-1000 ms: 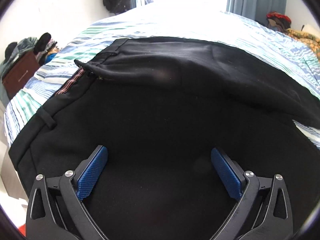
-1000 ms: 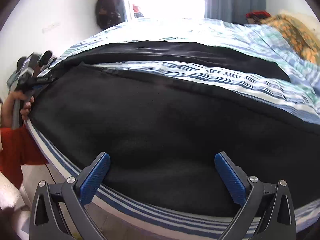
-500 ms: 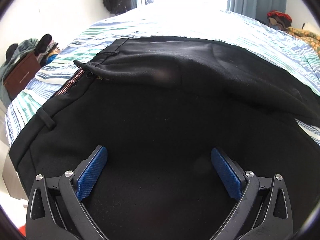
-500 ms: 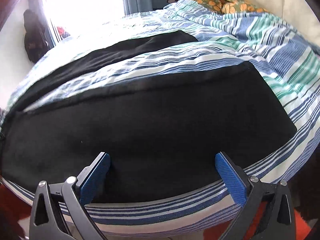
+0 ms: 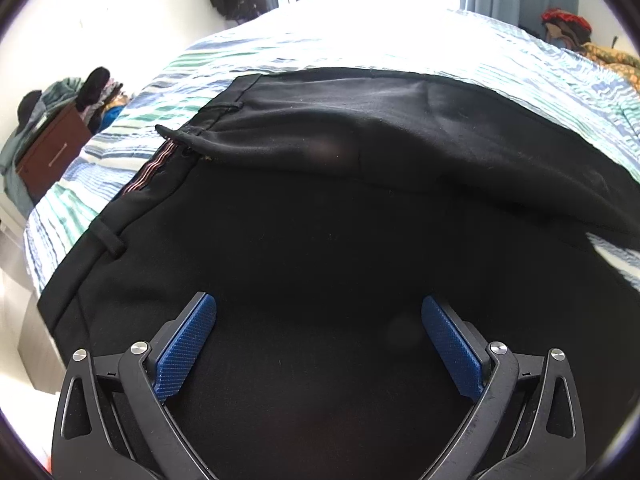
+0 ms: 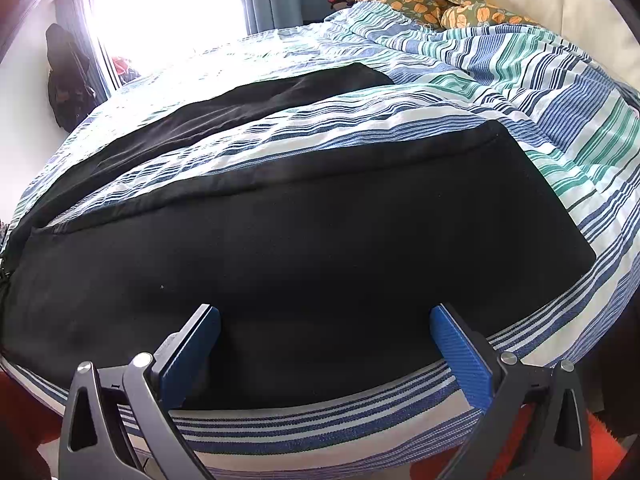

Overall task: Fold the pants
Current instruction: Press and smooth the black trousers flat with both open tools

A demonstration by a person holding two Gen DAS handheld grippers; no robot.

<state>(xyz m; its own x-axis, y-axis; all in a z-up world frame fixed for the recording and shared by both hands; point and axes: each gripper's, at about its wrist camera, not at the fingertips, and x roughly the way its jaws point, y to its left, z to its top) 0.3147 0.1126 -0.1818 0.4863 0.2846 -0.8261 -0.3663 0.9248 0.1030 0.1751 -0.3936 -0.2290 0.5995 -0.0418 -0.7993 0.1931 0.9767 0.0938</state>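
since the pants [image 6: 304, 240] run left to right, the left gripper [image 5: 319, 346] covers the waistband [image 5: 132, 188], the right gripper [image 6: 325, 350] the near leg (both wide, empty).

Your left gripper [image 5: 319, 340] has its jaws spread wide, blue pads [image 5: 186, 350] apart, gripping nothing. Your right gripper [image 6: 325, 346] is likewise spread wide, pads [image 6: 460, 354] apart, empty, pointing forward and low.
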